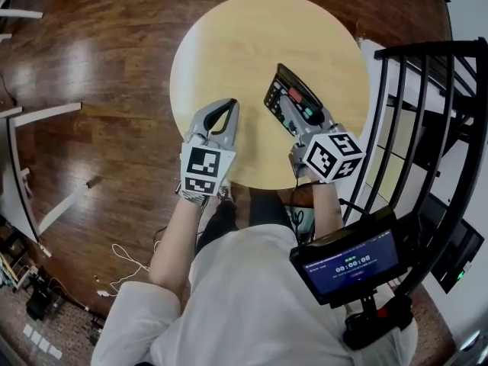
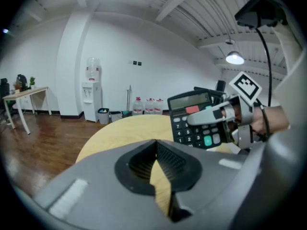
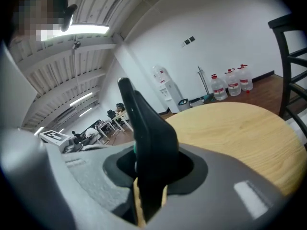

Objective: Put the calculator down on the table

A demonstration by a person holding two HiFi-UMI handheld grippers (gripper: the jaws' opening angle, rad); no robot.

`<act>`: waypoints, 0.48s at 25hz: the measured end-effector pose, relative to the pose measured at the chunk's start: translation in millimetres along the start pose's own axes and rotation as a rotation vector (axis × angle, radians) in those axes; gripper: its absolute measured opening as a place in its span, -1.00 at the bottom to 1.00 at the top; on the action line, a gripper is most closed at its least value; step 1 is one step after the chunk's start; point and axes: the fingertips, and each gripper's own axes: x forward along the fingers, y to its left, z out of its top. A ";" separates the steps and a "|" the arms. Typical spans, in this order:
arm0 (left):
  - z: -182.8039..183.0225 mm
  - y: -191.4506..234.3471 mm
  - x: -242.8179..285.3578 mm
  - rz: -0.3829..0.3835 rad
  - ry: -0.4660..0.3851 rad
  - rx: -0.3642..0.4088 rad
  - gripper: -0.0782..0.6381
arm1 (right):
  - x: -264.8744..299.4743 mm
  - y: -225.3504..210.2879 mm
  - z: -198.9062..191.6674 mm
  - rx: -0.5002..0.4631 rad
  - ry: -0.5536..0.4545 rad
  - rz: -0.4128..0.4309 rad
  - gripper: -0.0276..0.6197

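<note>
Right gripper (image 1: 300, 119) is clamped on the calculator (image 1: 291, 99), jaws part-way closed with one finger across the key face and the other behind it; in the right gripper view the calculator (image 3: 146, 128) shows edge-on between the pads, so the grip is firm

Calculator is over the right half of the round wooden table (image 1: 244, 44), tilted up with the display end away from the person and the keys turned toward the table's left side. The left gripper view has its face (image 2: 195, 121) standing steeply over the tabletop. Its lower edge is hidden behind the gripper body, so can't tell if it touches the wood; looks just above it

The grip is at the near end, likely so the far end is free to land first and the body can be laid flat without the fingers jamming under it

Left gripper (image 1: 226, 111) has its jaws together and nothing in them, only bare table seen past the tips. It sits over the table's near-left edge, well apart from the calculator, probably parked there to stay out of the way, since this is a one-hand job

Step in hand: final lowering. Still to do: flatten the tilt, set it down, release
</note>
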 end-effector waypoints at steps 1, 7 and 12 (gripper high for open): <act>-0.5 -1.5 -1.7 -0.001 0.003 -0.002 -0.76 | 0.7 0.3 -2.2 0.010 0.007 0.003 -0.55; -3.4 -0.8 -8.6 0.008 0.012 0.034 -0.76 | 8.5 -0.3 -21.4 0.083 0.050 0.013 -0.55; -15.9 5.6 -4.1 0.010 0.038 -0.015 -0.76 | 14.2 0.0 -37.9 0.191 0.072 0.036 -0.55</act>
